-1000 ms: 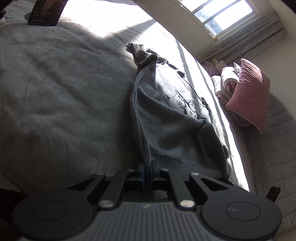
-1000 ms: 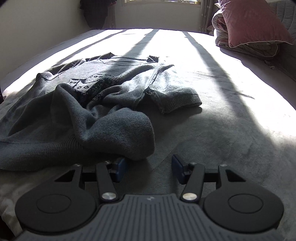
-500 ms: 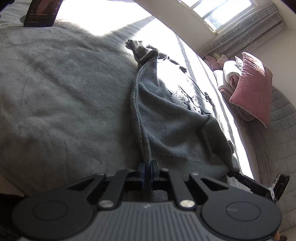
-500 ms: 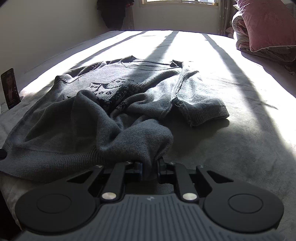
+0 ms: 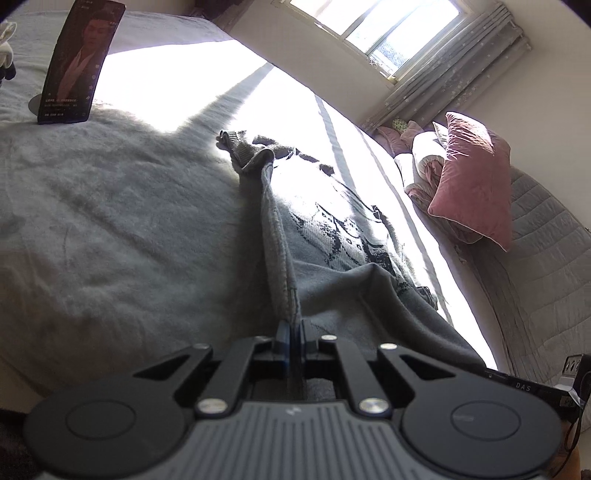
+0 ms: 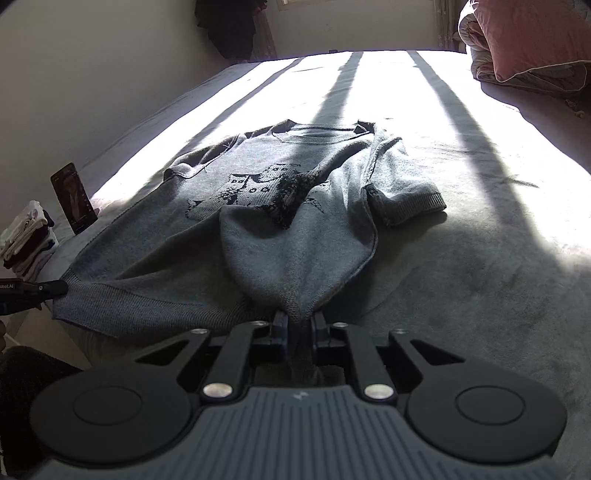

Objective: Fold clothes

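A grey knit sweater (image 6: pixel 207 236) with a dark printed pattern lies front up on the grey bed cover (image 6: pixel 480 280), collar toward the far end. My left gripper (image 5: pixel 293 334) is shut on the sweater's (image 5: pixel 332 280) ribbed hem at its left corner. It also shows at the left edge of the right wrist view (image 6: pixel 55 288). My right gripper (image 6: pixel 298 325) is shut on a bunched fold of the hem at the sweater's right side, lifted a little and stretched taut. One sleeve cuff (image 6: pixel 417 206) lies folded at the right.
A phone (image 5: pixel 74 62) stands propped on the bed's left side; it also shows in the right wrist view (image 6: pixel 74 197). A stack of folded clothes (image 6: pixel 27 240) sits beside it. A pink pillow (image 5: pixel 472 181) and bedding lie at the headboard side. A window (image 5: pixel 373 26) is beyond.
My right gripper closed on the bunched hem fold and pulled it back toward me, stretching the sweater flatter. My left gripper kept its hold on the hem corner.
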A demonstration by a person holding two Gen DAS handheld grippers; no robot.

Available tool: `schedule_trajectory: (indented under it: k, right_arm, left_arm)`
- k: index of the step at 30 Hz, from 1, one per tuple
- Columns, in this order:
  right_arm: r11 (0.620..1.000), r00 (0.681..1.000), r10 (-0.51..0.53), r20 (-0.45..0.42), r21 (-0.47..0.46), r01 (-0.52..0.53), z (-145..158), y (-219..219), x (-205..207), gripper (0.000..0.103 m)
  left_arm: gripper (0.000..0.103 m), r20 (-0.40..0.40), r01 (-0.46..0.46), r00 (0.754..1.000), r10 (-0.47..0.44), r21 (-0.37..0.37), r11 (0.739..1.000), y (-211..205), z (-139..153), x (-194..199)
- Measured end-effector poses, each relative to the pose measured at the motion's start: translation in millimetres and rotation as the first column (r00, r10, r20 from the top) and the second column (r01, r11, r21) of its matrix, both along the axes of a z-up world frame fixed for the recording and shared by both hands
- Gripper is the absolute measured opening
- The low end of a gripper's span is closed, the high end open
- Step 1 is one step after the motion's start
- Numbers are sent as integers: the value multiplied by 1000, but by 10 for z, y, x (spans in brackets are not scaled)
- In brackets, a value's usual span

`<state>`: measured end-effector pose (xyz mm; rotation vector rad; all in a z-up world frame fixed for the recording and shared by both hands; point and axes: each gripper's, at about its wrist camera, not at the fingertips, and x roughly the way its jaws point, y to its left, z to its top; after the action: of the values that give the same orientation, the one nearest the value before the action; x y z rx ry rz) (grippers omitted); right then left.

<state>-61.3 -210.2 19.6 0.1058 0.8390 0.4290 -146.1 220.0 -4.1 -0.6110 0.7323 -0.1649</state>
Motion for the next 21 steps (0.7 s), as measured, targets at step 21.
schedule_trajectory:
  k: [21]
  right_arm:
    - [968,961,-210,-182,100,230,-509,-347,43,51]
  left_arm:
    - [27,-137,-53,989,50,-17,998,240,-445,48]
